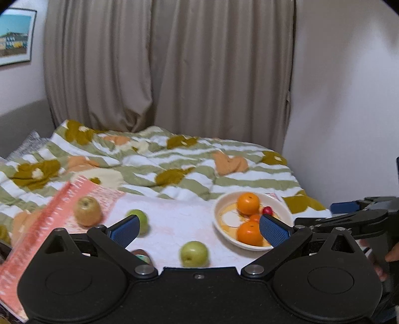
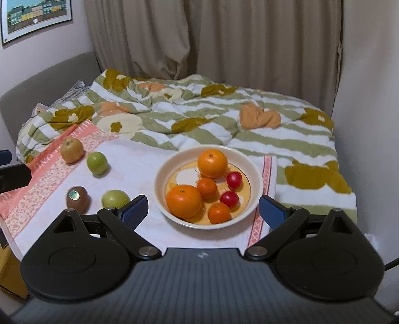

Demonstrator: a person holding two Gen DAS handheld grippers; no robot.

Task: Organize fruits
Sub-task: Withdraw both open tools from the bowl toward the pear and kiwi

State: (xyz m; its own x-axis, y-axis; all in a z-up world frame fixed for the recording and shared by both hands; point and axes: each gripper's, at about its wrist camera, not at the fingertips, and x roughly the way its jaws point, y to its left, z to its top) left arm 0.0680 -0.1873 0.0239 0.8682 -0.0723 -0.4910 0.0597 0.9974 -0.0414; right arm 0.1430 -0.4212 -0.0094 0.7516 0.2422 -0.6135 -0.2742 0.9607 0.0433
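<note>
A cream bowl (image 2: 256,174) on a white towel (image 2: 139,169) holds two big oranges (image 2: 212,162), two small oranges (image 2: 207,187) and two red fruits (image 2: 234,180). Left of it lie a yellow-brown apple (image 2: 71,150), two green fruits (image 2: 97,163) and a kiwi (image 2: 77,199). My right gripper (image 2: 203,208) is open and empty, just in front of the bowl. My left gripper (image 1: 199,230) is open and empty above a green fruit (image 1: 194,253), with the bowl (image 1: 219,211) to its right. The right gripper (image 1: 359,216) shows at that view's right edge.
The towel lies on a bed with a green, white and orange quilt (image 2: 249,124). Beige curtains (image 2: 224,37) hang behind. A white wall (image 2: 369,74) is on the right. A framed picture (image 2: 35,17) hangs at upper left.
</note>
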